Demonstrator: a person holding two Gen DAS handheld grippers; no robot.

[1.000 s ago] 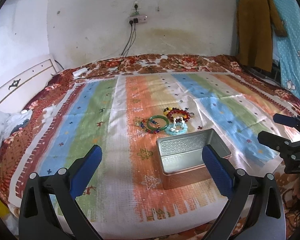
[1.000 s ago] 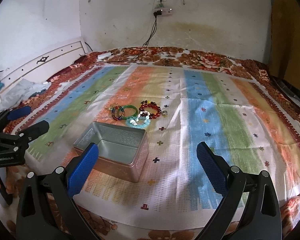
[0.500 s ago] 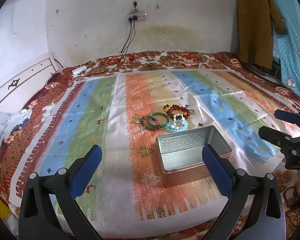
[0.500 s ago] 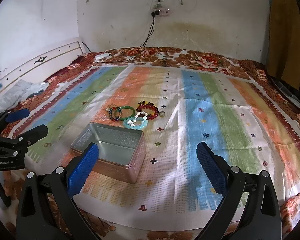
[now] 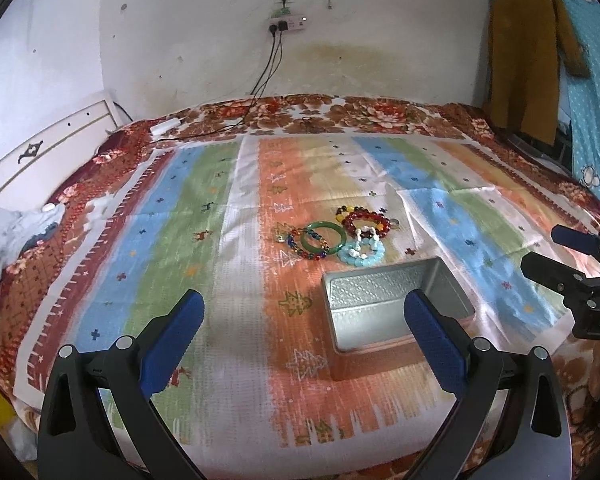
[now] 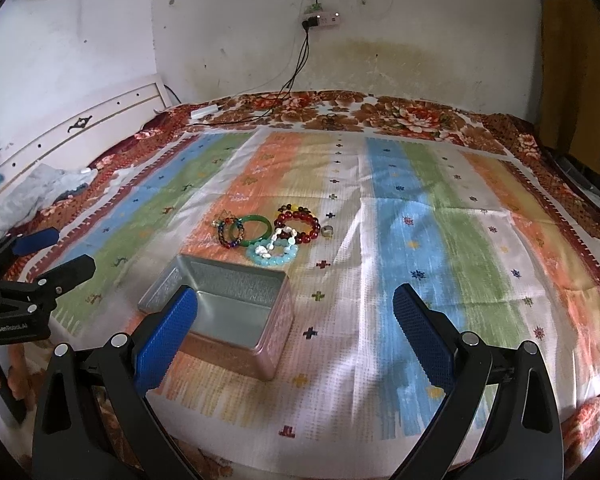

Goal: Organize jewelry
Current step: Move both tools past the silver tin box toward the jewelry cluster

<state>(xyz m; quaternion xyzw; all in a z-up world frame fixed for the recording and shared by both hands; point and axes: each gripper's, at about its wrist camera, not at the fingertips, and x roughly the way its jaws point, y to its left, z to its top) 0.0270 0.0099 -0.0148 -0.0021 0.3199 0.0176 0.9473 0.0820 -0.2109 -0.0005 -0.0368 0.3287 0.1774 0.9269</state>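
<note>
On the bed, a striped cloth [image 6: 400,208] carries a small heap of jewelry near its middle: a green bangle [image 5: 324,237], a red bead bracelet [image 5: 366,220], a pale blue bead bracelet [image 5: 360,254], a multicolored bead bracelet [image 5: 302,246] and a small ring [image 6: 327,232] just beside the red beads. An open metal tin [image 5: 392,304], with nothing inside it, sits just in front of the heap, close to but apart from the blue bracelet.

The left gripper [image 5: 300,332] hangs above the near edge of the cloth, fingers spread wide and holding nothing. The right gripper [image 6: 296,320] is likewise spread and holding nothing, with the tin under its left finger in its own view.

The bracelets overlap and touch, so a pinch on one will likely drag a neighbour or snag two strands at once. The soft bedding gives under pressure, and the fingers could catch cloth along with the beads. The ring is small and low, easy to nudge away. The tin is light-looking and could slide if bumped.

The tin's long axis runs roughly left to right across the stripes, skewed slightly, and its mouth faces up. The bracelets lie flat, with no clear long axis.
</note>
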